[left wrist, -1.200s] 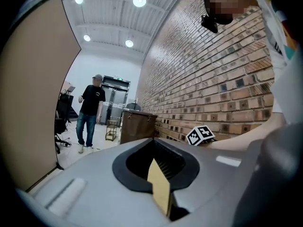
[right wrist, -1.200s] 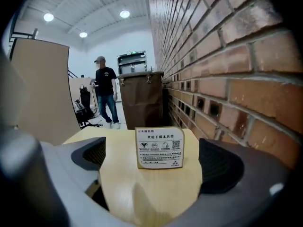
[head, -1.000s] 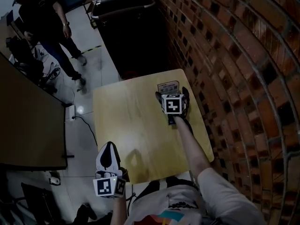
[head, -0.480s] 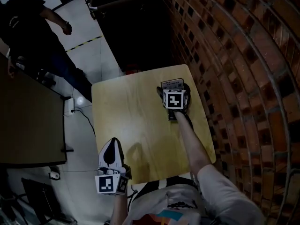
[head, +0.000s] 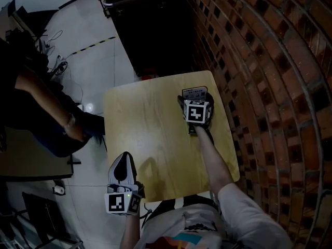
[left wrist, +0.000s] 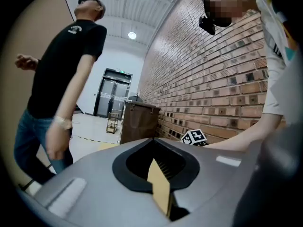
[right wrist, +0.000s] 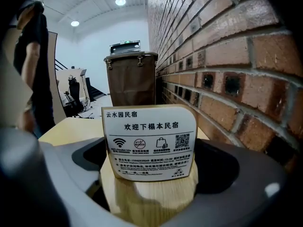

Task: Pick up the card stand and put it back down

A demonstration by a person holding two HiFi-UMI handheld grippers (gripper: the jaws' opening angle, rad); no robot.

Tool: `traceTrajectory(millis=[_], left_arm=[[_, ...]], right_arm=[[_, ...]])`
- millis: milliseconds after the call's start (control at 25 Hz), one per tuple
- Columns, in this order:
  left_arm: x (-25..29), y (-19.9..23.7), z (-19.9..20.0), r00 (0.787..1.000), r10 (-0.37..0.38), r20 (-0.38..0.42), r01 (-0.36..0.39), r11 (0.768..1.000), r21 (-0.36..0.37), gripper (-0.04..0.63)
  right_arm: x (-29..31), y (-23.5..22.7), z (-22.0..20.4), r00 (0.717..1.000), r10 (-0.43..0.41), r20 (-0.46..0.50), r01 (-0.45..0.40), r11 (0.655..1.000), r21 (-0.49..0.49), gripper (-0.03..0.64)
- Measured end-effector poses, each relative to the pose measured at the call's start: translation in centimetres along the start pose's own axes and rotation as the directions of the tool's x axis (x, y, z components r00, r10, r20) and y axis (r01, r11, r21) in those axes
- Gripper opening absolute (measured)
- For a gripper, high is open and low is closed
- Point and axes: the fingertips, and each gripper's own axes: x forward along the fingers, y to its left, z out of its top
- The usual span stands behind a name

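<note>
A small card stand (head: 194, 93), a white printed card upright on a rounded pale wooden base, is at the far right of a light wooden table with rounded corners (head: 150, 123), close to the red-brown brick wall (head: 270, 87) that runs along the table's right side. The right gripper (head: 195, 100), with its black-and-white marker cube on top, reaches it from the near side, and the person's bare forearm stretches across the right part of the table behind it. In the right gripper view the jaws are well apart with the stand's wooden base filling the gap between them, each grey jaw pressed to one side of it. The card's printed face, with rows of text, small icons and a square code, is turned towards the camera. Whether the base rests on the tabletop or is just clear of it cannot be told. The left gripper (head: 122, 166) is well apart from the stand, at the near left edge of the table. Its jaws are drawn together and grip nothing, leaving only a thin sliver of yellow tabletop showing between them. A person in dark clothing (head: 46, 113) is on the pale floor to the left of the table. A tall brown bin (right wrist: 131, 79) stands against the wall beyond the table's far edge.
</note>
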Motion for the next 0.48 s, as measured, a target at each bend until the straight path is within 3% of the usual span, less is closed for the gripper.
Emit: traceTrajectory(millis=[480], left_arm=[[0.3,-0.9,0.0,0.999,-0.033,0.031,0.033,0.999,0.015,0.002]], right_arm=[[-4.8,1.5,1.8,0.996,0.024,0.081,-0.02,0.998,-0.053,0.565]])
